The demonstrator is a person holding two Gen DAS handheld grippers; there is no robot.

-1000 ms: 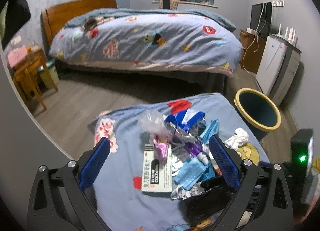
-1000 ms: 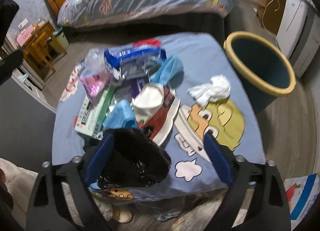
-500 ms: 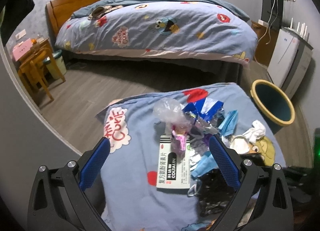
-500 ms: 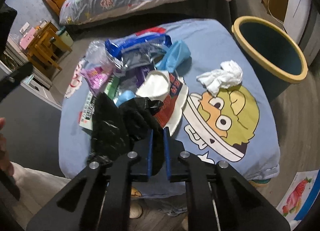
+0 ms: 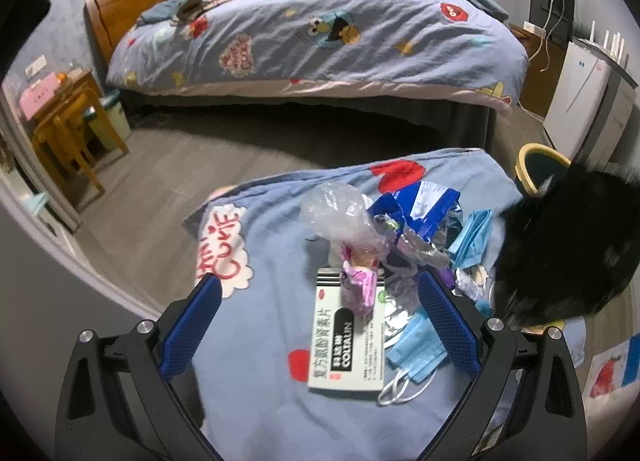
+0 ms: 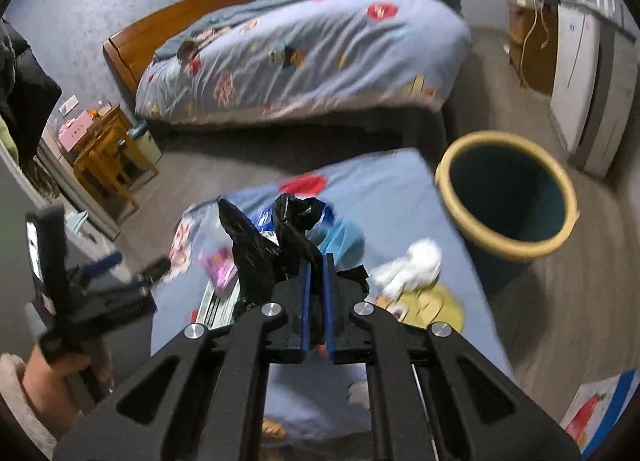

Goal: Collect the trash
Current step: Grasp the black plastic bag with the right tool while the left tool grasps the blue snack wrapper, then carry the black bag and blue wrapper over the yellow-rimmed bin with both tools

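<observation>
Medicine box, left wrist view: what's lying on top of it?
A pink wrapper lies across the medicine box top end, clear plastic piled behind it. Printing under the wrapper is hidden.

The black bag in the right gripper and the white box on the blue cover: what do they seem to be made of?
The black bag looks like thin plastic film: it crumples into sharp folds and shows glossy highlights where the right gripper pinches it. The white box looks like printed cardboard with a smooth finish: flat faces, straight edges, black lettering. It is probably a medicine carton.
</observation>
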